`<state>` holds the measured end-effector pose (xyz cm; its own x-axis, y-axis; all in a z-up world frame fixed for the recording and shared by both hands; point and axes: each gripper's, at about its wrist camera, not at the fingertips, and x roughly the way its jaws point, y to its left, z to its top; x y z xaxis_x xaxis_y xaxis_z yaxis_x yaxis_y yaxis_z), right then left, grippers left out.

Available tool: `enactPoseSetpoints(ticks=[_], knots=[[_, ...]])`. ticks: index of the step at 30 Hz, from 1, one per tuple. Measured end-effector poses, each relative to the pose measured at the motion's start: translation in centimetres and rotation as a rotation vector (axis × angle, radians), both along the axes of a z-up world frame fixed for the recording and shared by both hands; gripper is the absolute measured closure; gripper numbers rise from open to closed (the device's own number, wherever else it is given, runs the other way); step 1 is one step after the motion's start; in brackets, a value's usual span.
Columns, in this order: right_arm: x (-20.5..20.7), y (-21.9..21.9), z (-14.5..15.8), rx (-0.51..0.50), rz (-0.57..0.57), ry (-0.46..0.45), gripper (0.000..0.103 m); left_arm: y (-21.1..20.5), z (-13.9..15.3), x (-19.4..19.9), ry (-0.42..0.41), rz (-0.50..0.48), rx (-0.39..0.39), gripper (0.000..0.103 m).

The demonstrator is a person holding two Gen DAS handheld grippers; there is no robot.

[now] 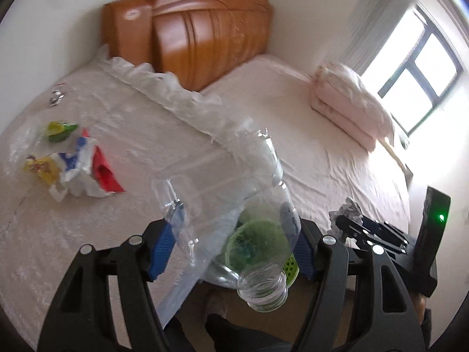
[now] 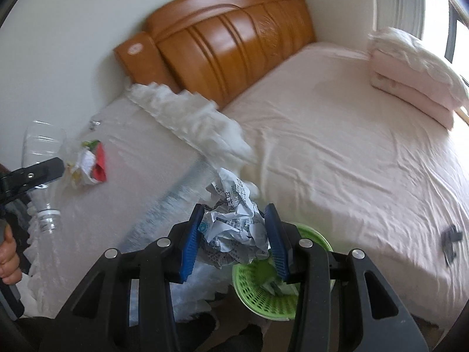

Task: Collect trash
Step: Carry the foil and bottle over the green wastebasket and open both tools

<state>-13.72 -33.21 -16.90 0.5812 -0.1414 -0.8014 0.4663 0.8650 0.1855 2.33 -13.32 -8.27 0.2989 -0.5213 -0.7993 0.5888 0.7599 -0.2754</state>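
Right wrist view: right claw (image 2: pixel 234 234) is gripping crumpled printed paper wad (image 2: pixel 234 228), green mesh plastic basket (image 2: pixel 263 296) directly below; left claw (image 1: pixel 231 228) is clamping clear plastic bottle (image 1: pixel 234 205).

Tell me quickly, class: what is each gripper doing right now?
Left gripper: closed on the clear plastic bottle.
Right gripper: closed on the crumpled printed paper, above the green basket.

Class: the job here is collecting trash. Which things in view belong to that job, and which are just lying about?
Part of the job:
clear plastic bottle in the left tongs
crumpled paper in the right tongs
green basket
coloured wrappers on the bed

Just lying about:
folded pink quilt
wooden headboard
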Motion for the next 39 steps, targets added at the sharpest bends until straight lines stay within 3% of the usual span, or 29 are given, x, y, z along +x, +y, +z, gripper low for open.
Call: enactPoseSetpoints(ticks=[6, 8, 10, 15, 21, 30, 39], knots=[[-1.5, -2.2, -4.7, 0.018, -0.086, 0.084, 0.056, -3.3, -0.8, -2.9, 0.019, -0.148, 0.015, 0.037], [-1.7, -2.9, -7.0, 0.044, -0.112, 0.123, 0.048, -4.3, -1.1, -3.6, 0.026, -0.185, 0.023, 0.037], [-2.1, -3.5, -9.3, 0.058, -0.143, 0.171, 0.018, -5.4, -1.4, -4.1, 0.033, -0.216, 0.034, 0.037], [-3.4, -4.4, -13.1, 0.086, -0.166, 0.298, 0.015, -8.0, -2.1, -6.0, 0.036, -0.296, 0.059, 0.037], [-8.1, -6.1, -9.4, 0.022, -0.27, 0.226, 0.004, -11.2, -2.9, -8.1, 0.032, -0.383, 0.081, 0.037], [-15.6, -9.7, -3.5, 0.001, -0.455, 0.097, 0.002, -16.0, -5.1, -10.3, 0.039, -0.476, 0.106, 0.037], [-18.1, -10.6, -3.3, 0.007, -0.494, 0.093, 0.002, -20.3, -13.7, -11.9, 0.134, -0.534, 0.237, 0.036]])
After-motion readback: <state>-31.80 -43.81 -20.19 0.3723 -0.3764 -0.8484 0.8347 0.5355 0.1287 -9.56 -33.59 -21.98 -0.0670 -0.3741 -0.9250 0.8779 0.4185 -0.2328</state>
